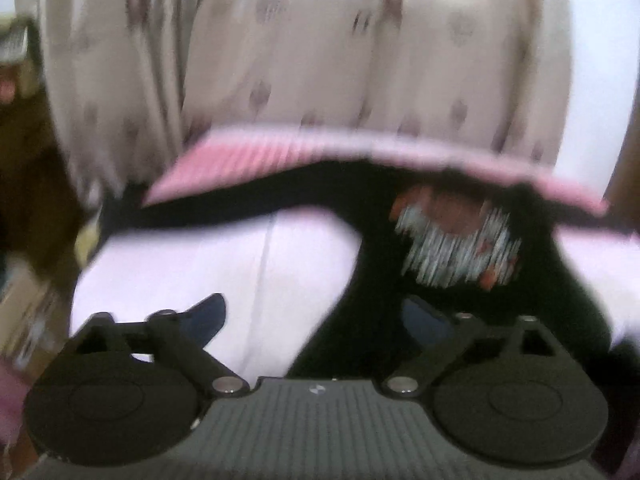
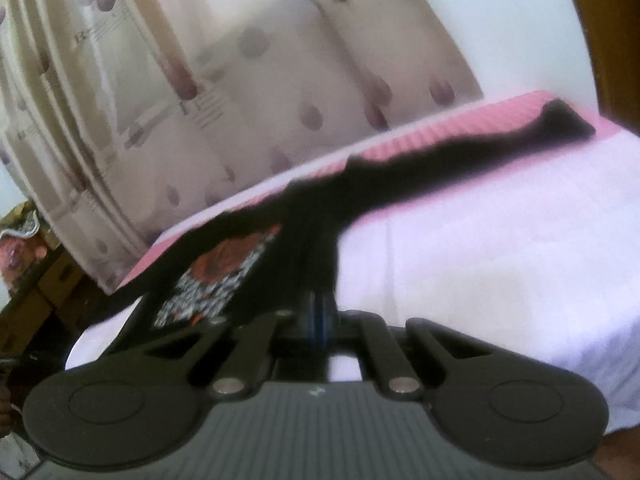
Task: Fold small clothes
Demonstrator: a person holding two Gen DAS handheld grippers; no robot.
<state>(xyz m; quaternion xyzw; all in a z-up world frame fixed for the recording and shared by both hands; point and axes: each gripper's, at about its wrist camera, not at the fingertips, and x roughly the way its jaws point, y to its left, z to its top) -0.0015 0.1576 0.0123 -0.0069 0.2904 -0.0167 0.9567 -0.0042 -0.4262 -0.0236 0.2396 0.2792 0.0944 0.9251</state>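
Note:
A small black shirt (image 1: 368, 248) with a red and white print (image 1: 456, 240) lies on a bed covered by a pale sheet (image 1: 240, 264). One long sleeve stretches toward the far left. My left gripper (image 1: 316, 320) is open, its blue fingers (image 1: 210, 316) spread wide just short of the shirt's near edge. In the right wrist view, my right gripper (image 2: 322, 312) is shut on a fold of the black shirt (image 2: 312, 232); the print (image 2: 224, 276) sits to its left and a sleeve (image 2: 460, 160) runs to the far right.
A pink striped mattress edge (image 1: 280, 152) borders the bed's far side (image 2: 420, 136). A patterned beige curtain (image 1: 300, 60) hangs behind it (image 2: 240, 80). Cardboard boxes and clutter (image 2: 36, 272) stand at the left of the bed. Both views are motion-blurred.

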